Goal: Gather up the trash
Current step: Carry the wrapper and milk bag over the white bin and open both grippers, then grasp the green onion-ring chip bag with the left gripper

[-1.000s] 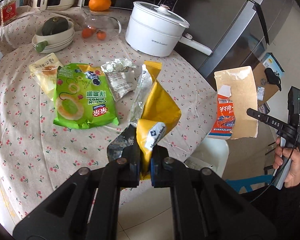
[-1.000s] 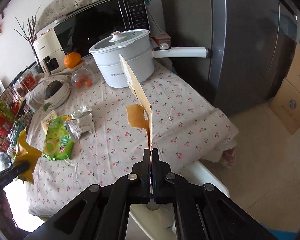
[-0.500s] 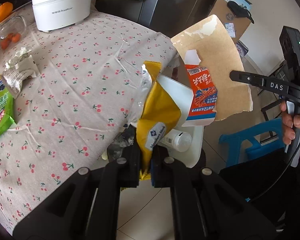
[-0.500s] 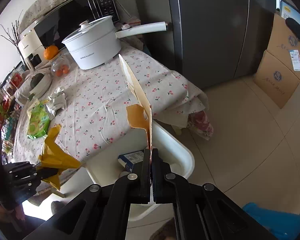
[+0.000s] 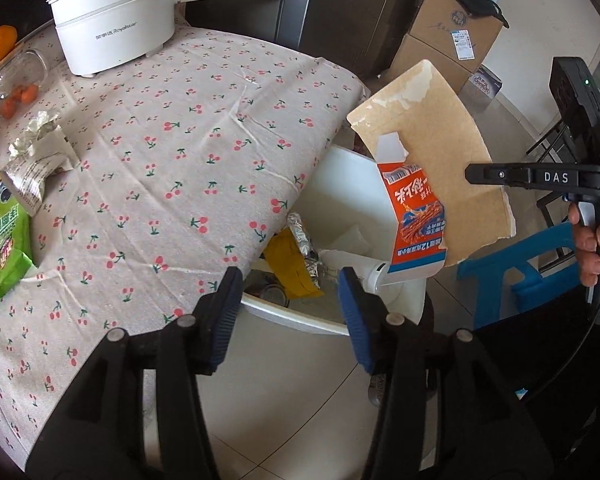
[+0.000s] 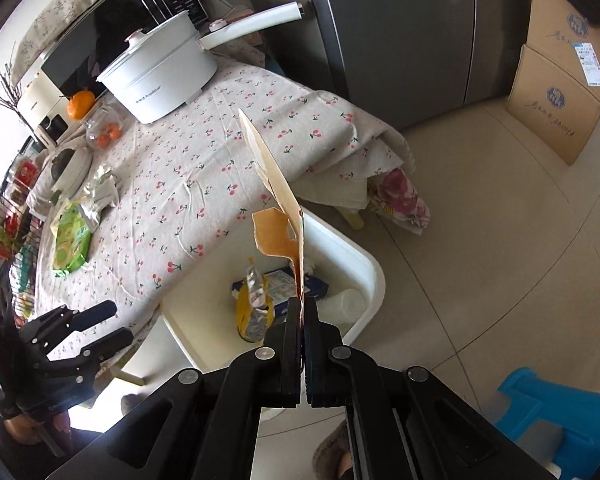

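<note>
My left gripper [image 5: 288, 282] hangs over the white bin [image 5: 300, 320] beside the table, and its jaws are opening with nothing held between them. The yellow snack wrapper [image 5: 292, 266] with silver lining lies in the bin among other trash. My right gripper [image 6: 302, 304] is shut on a torn cardboard box piece [image 6: 276, 176] with orange print, held upright above the bin [image 6: 364, 264]. The left wrist view shows that cardboard [image 5: 432, 152] at right. A green snack bag [image 5: 4, 240] and a crumpled silver wrapper [image 5: 36, 160] lie on the cherry tablecloth.
A white electric pot [image 5: 112, 28] and a glass jar of small oranges [image 5: 16, 88] stand at the back of the table. A dark fridge [image 6: 400, 40], cardboard boxes [image 6: 560, 100] and a blue stool [image 6: 540, 420] surround the bin on the tiled floor.
Both grippers swung from over the table to above the bin. The left jaws opened and the yellow wrapper dropped into the bin. The right gripper kept hold of the cardboard.
</note>
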### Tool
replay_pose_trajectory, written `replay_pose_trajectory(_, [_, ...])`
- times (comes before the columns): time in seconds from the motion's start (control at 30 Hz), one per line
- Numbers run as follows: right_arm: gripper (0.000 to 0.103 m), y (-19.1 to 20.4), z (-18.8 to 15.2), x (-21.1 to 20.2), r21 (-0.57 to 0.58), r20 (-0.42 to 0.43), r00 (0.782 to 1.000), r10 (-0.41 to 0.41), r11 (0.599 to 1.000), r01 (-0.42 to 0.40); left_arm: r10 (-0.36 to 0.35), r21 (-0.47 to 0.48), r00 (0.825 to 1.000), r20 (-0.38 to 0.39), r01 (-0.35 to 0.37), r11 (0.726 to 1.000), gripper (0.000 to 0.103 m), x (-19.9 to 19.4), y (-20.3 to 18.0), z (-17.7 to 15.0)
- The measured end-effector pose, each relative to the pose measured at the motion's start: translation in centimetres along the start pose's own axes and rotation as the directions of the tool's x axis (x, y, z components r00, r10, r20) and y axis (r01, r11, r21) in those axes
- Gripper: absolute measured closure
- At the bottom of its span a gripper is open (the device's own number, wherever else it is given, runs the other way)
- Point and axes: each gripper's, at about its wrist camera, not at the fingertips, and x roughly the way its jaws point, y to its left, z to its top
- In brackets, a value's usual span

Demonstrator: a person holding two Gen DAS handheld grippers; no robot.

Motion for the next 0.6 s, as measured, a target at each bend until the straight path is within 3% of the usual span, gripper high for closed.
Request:
replay_pose_trajectory(0.23, [0.101, 0.3, -0.4, 3.5, 0.109, -0.137, 0.987, 0.088, 0.991, -0.073, 0.016, -0.077, 1.0, 0.024, -0.014, 0.997, 0.048, -2.5, 3.3, -1.4])
replay_pose_trajectory(0.4, [0.097, 1.2, -0.2, 4.6, 0.126, -0.165, 0.984, 0.07, 0.991, -0.049, 0.034, -0.106, 0.999, 0.036, -0.03, 0.994, 0.048, -3.9, 4.7, -2.3])
replay_pose_trajectory(0.6, [0.052, 2.0, 0.9, 3.5, 0.109, -0.1, 0.995, 0.019, 0.994, -0.008, 0.073, -0.128, 0.995, 0.061, -0.064, 0.99, 0.035, -5.6, 6.2, -2.8])
